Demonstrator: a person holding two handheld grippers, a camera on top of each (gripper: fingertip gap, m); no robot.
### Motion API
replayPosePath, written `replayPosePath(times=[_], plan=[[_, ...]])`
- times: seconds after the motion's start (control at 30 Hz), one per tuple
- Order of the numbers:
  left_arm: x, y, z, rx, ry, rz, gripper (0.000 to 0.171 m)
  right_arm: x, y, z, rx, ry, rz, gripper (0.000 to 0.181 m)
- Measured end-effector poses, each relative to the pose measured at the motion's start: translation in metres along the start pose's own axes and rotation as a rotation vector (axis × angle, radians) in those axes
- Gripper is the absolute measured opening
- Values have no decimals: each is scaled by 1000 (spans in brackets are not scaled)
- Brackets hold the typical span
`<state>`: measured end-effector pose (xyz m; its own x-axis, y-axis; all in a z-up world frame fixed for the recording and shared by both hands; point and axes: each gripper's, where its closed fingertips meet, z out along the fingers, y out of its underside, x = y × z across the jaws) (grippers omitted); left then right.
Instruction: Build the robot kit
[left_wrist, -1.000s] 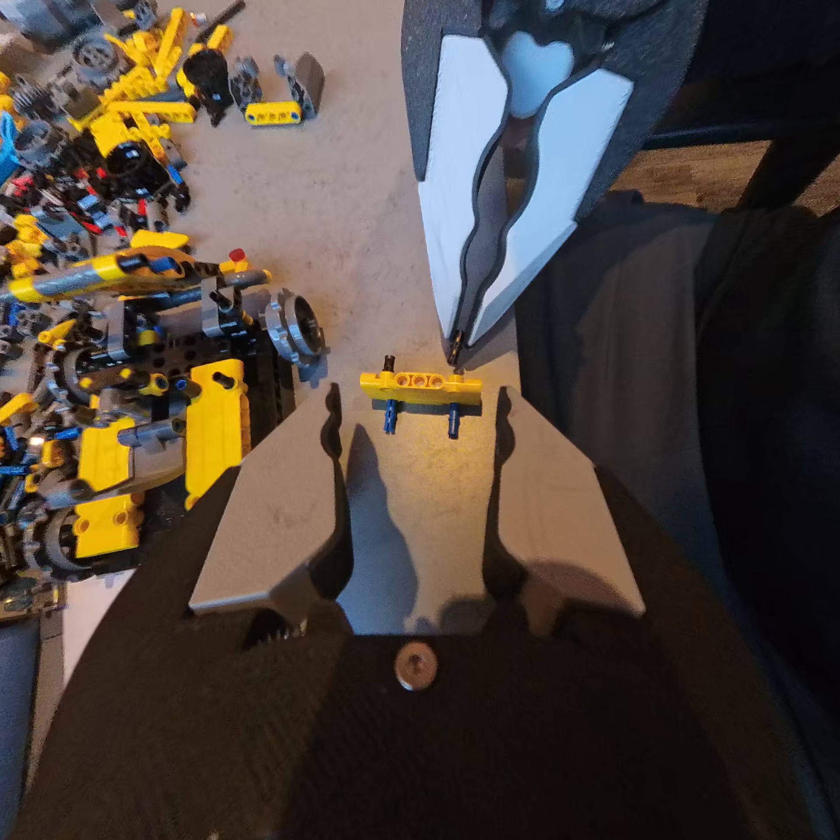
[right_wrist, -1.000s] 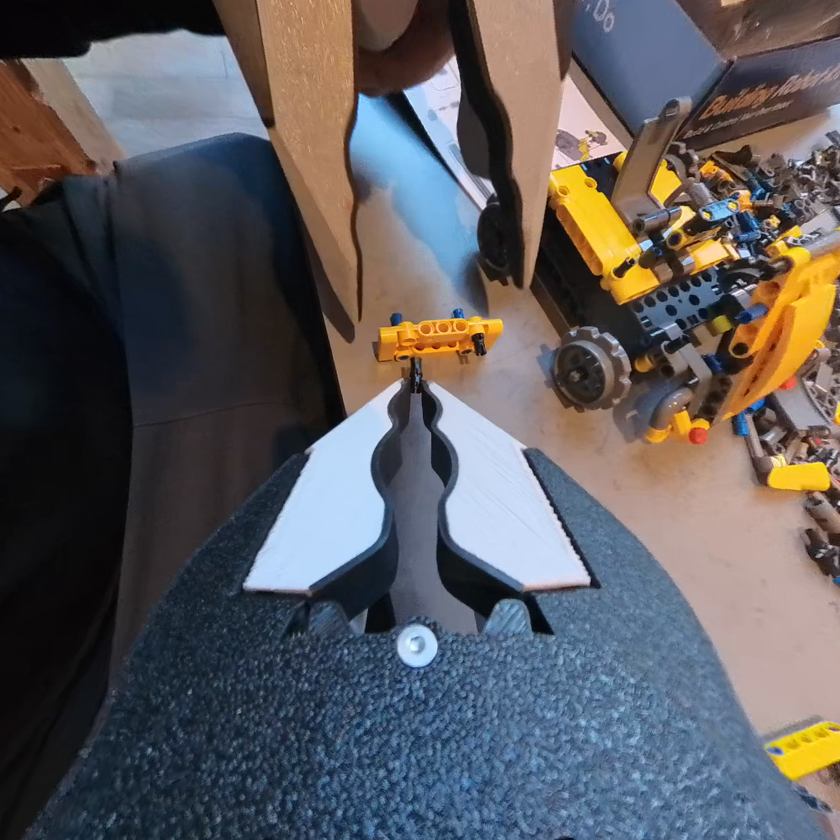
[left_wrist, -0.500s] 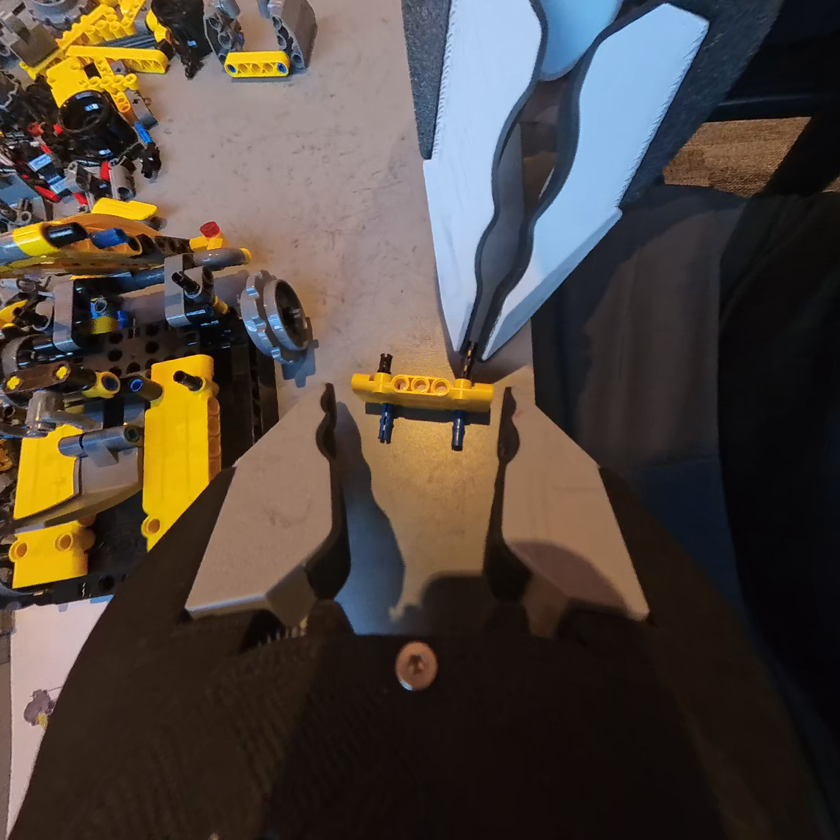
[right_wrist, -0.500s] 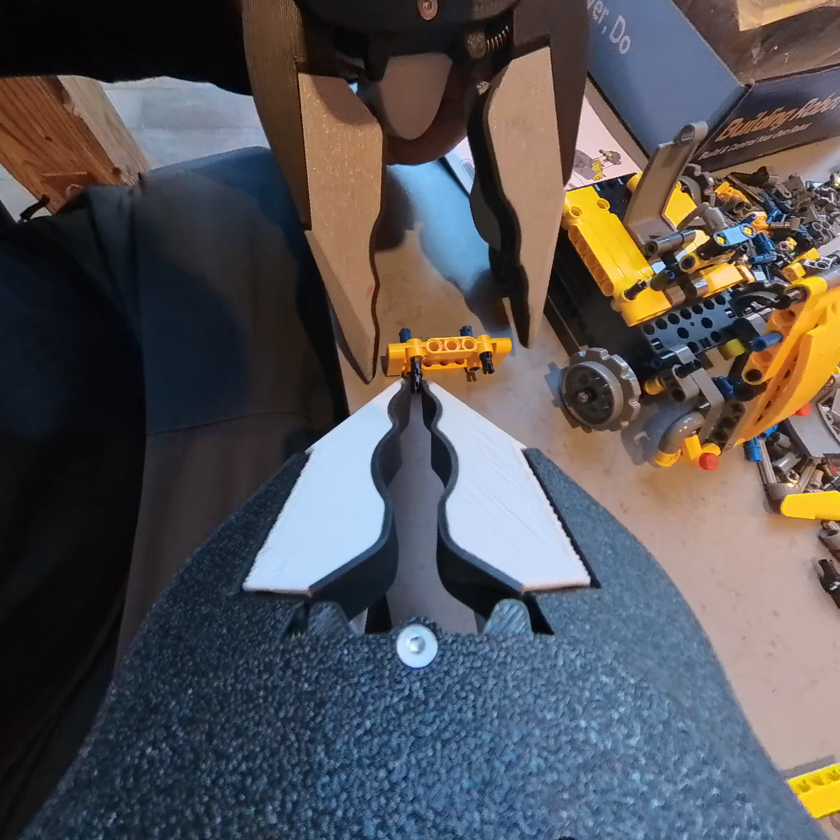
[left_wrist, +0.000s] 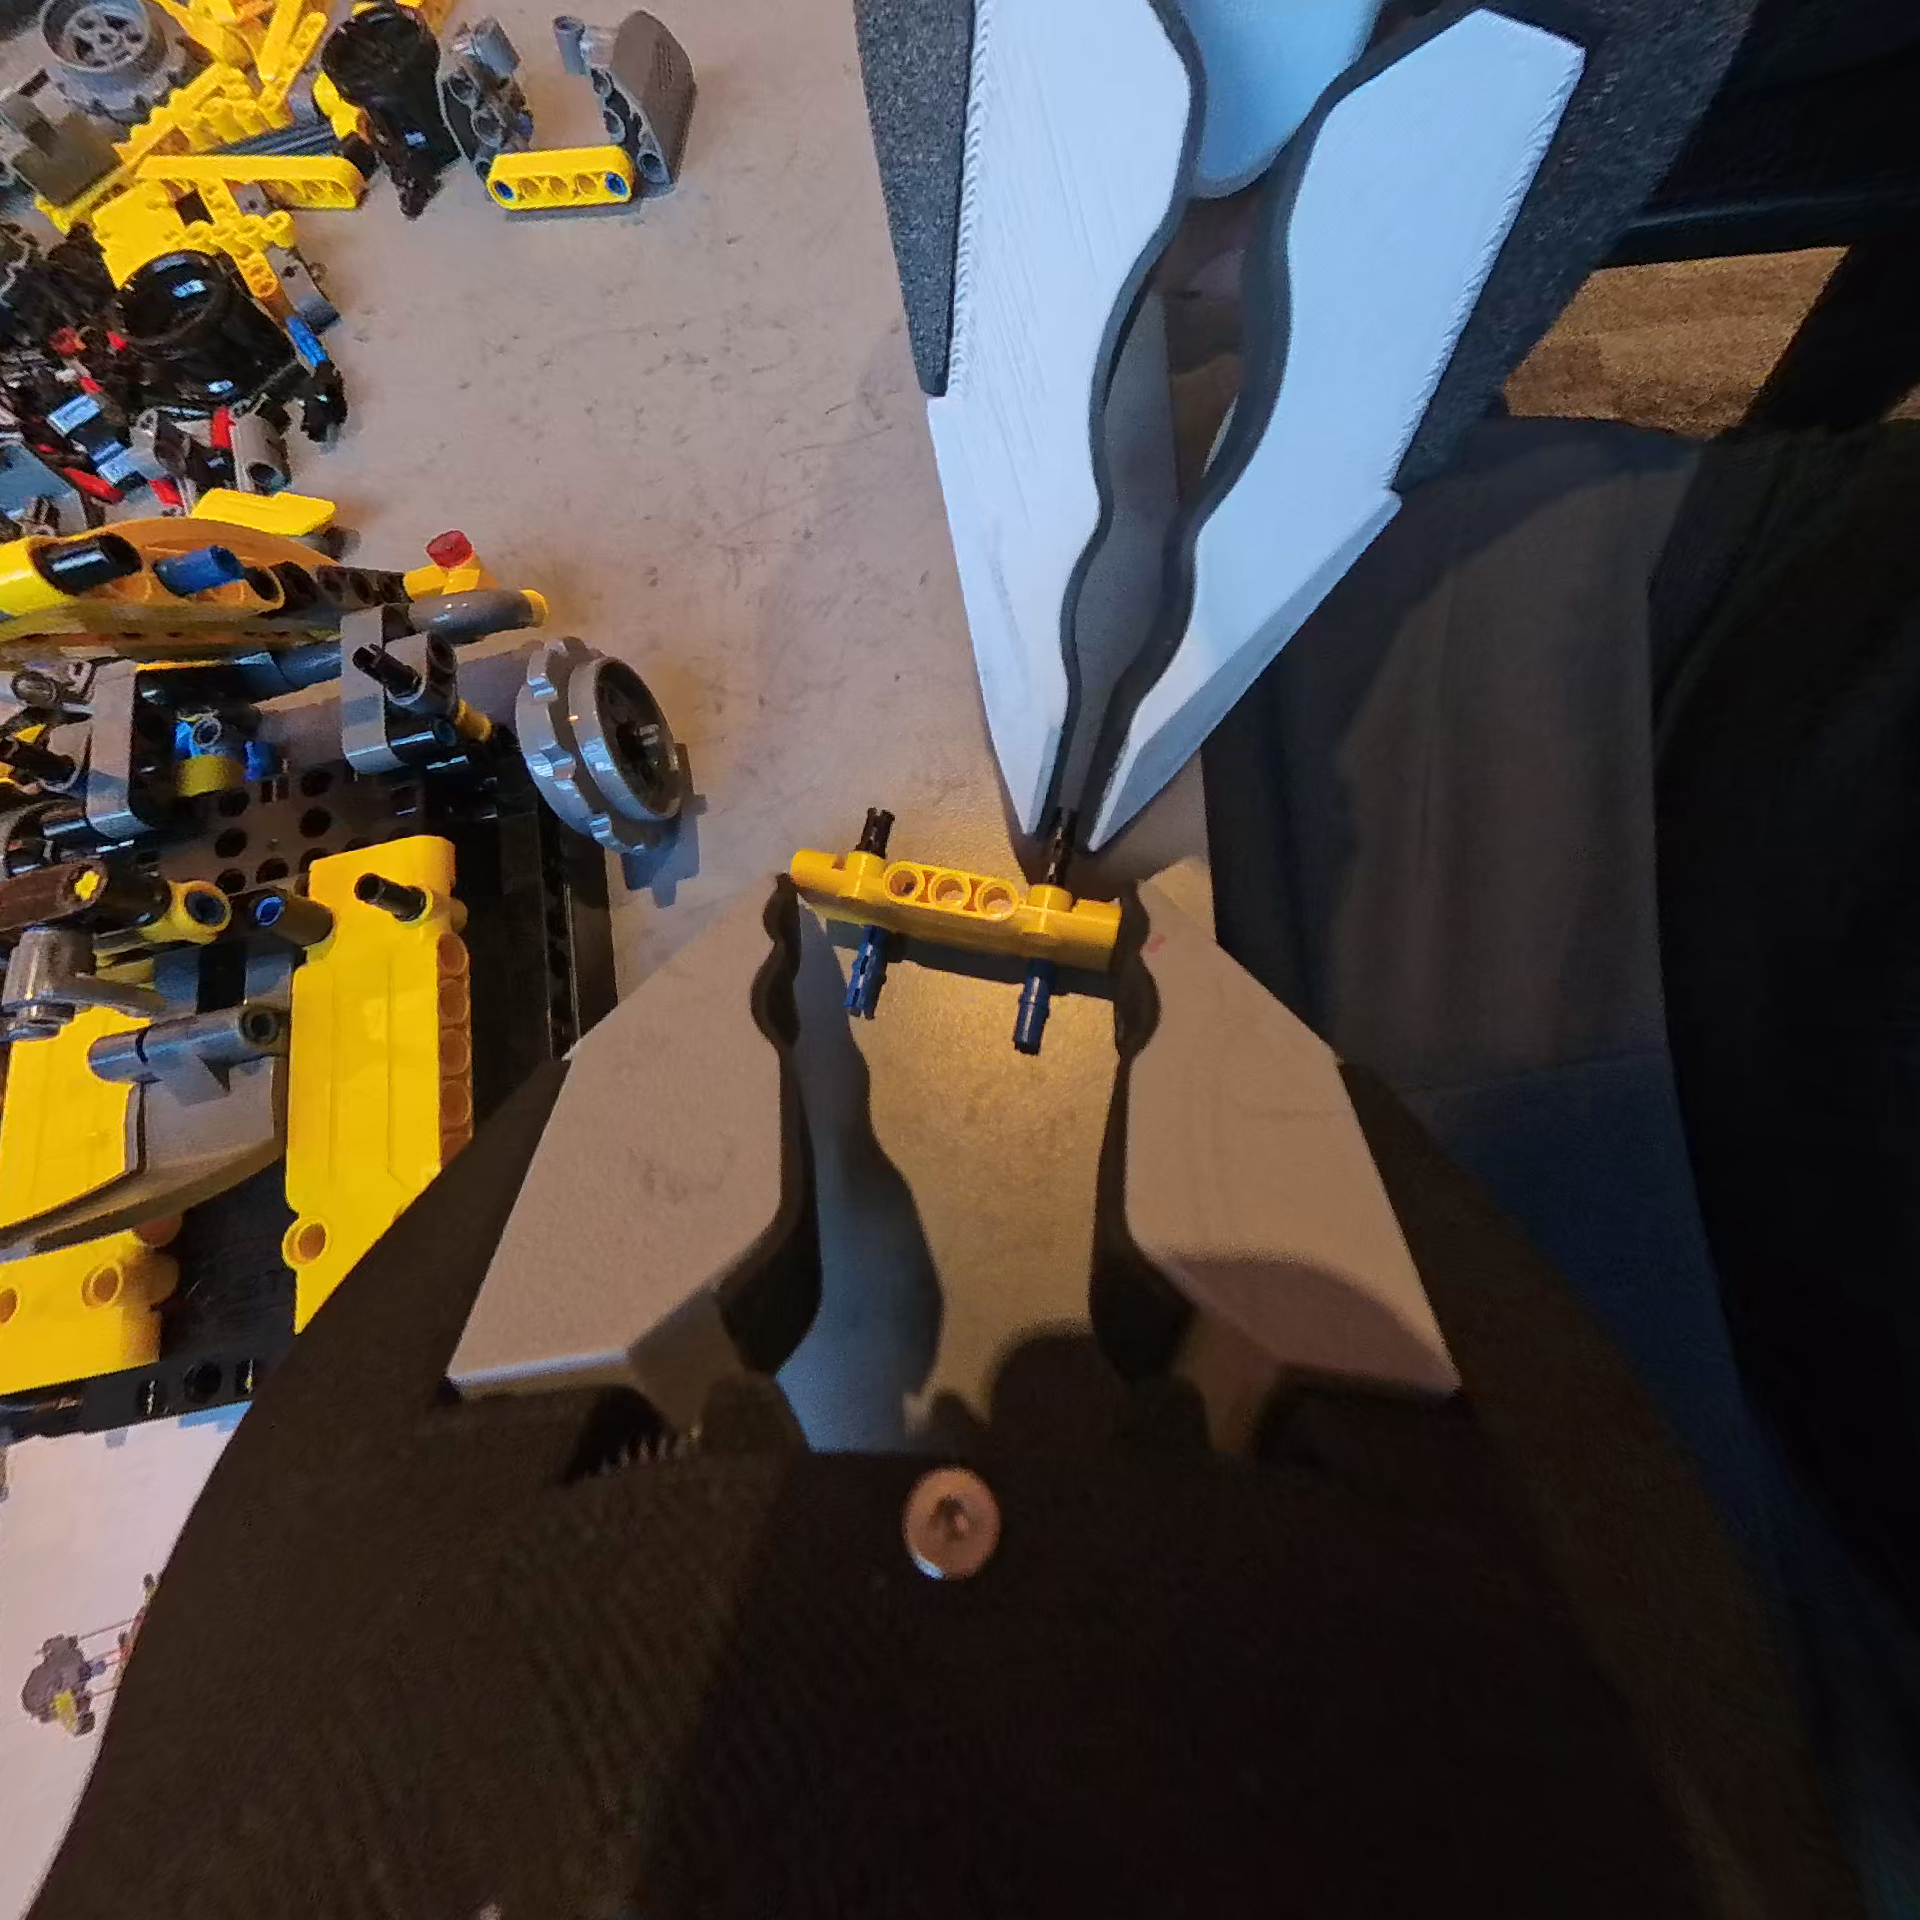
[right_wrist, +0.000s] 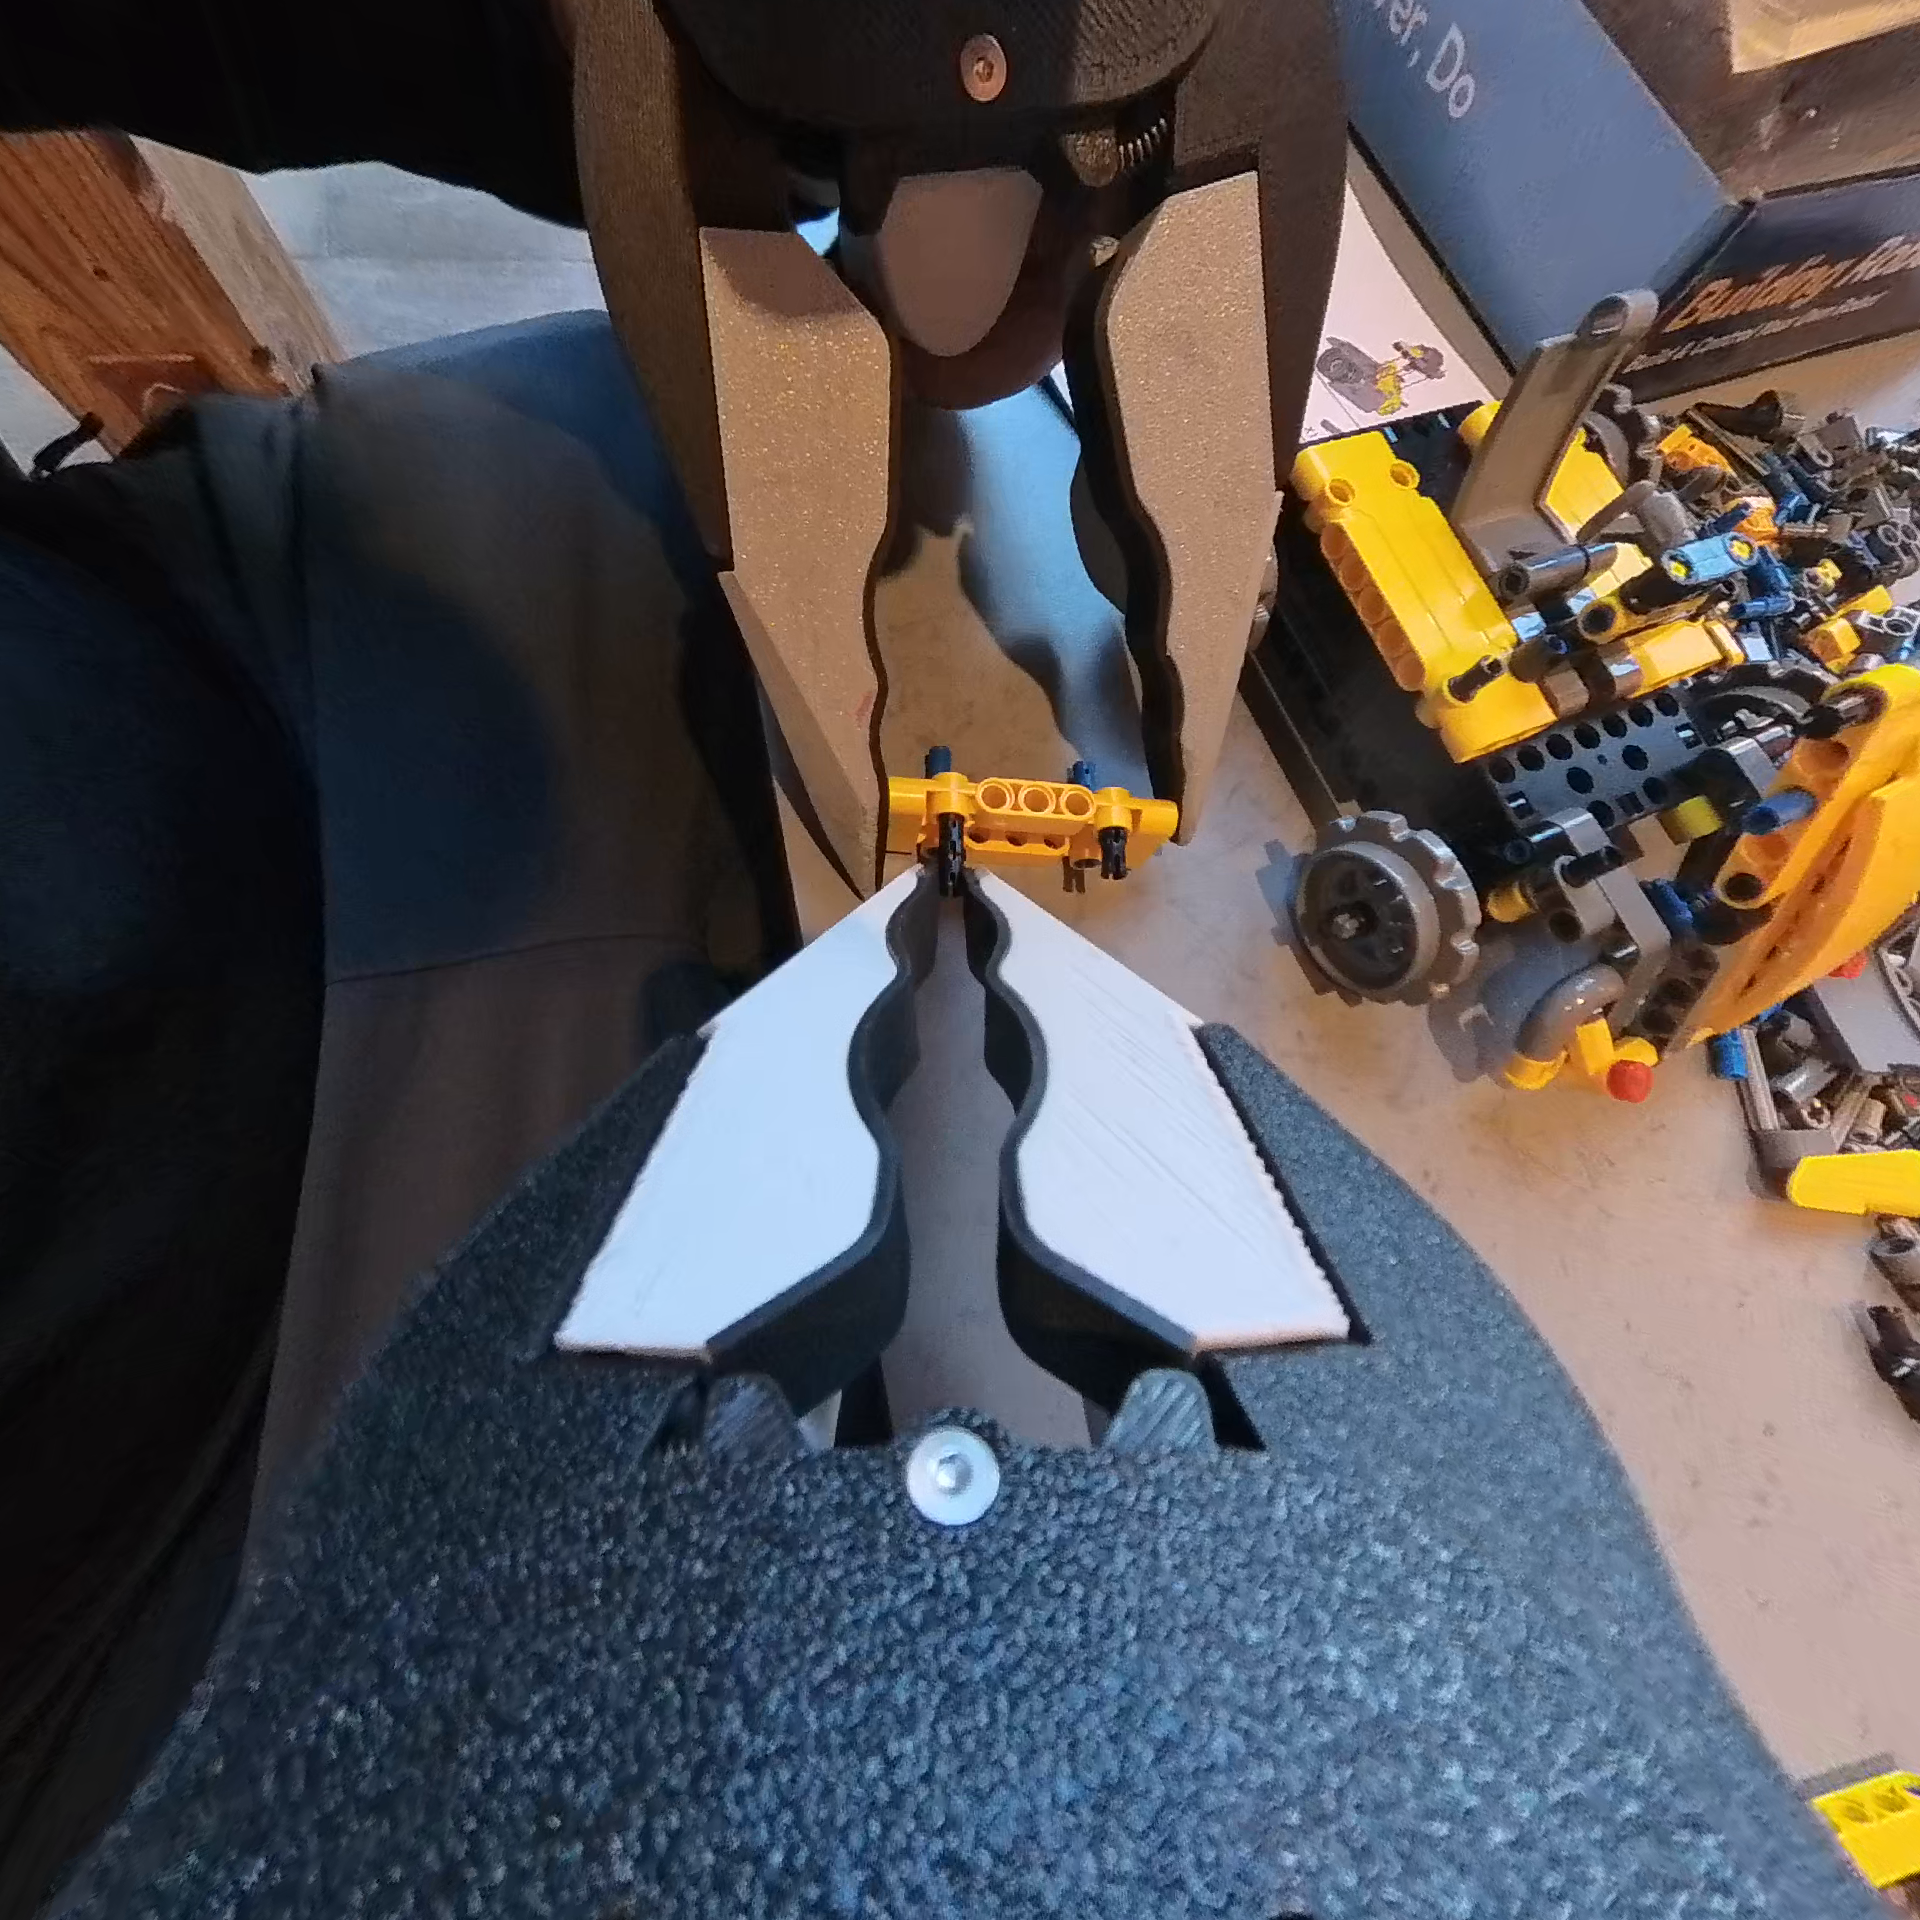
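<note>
A short yellow beam (left_wrist: 951, 902) with blue and black pins lies on the beige table (left_wrist: 675, 416) near its edge; it also shows in the right wrist view (right_wrist: 1039, 802). My left gripper (left_wrist: 958, 940) is open, and its grey fingertips (right_wrist: 831, 769) flank the beam's two ends, at or nearly touching them. My right gripper (right_wrist: 951, 885), with white fingers, is shut on a black pin (right_wrist: 948, 847) that sticks out of one end of the beam. It comes from the opposite side, and its tips show in the left wrist view (left_wrist: 1060, 831).
A partly built yellow and black vehicle model (left_wrist: 312, 1039) with a grey sprocket wheel (left_wrist: 608, 743) stands beside the beam. Loose parts (left_wrist: 156, 260) pile up beyond it. A dark blue box (right_wrist: 1558, 156) and a booklet (right_wrist: 1382, 364) lie behind. A person's dark clothing (right_wrist: 312, 831) fills the table edge.
My left gripper has moved forward, so its open fingertips now bracket the yellow beam's ends. My right gripper stays shut on the black pin at the beam.
</note>
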<state>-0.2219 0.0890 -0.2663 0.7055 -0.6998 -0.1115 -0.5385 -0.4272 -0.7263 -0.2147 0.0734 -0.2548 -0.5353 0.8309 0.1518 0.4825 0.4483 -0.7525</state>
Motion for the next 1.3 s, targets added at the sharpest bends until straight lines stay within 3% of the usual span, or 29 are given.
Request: replayPosePath(times=[0.33,0.5,0.93,1.07,1.3], plan=[[-1,-1,1,3,-11,2,59,0,1,-1,-5,-52,46,4],[-4,0,1,0,-27,-12,59,3,1,0,-12,-57,174,4],[-6,0,1,-4,-44,-26,59,5,-3,-1,-72,217,-35,3],[-6,0,1,-4,-44,-26,59,4,-3,0,-13,149,23,4],[-6,0,0,-3,-42,-24,59,5,-2,0,23,2,-71,4]])
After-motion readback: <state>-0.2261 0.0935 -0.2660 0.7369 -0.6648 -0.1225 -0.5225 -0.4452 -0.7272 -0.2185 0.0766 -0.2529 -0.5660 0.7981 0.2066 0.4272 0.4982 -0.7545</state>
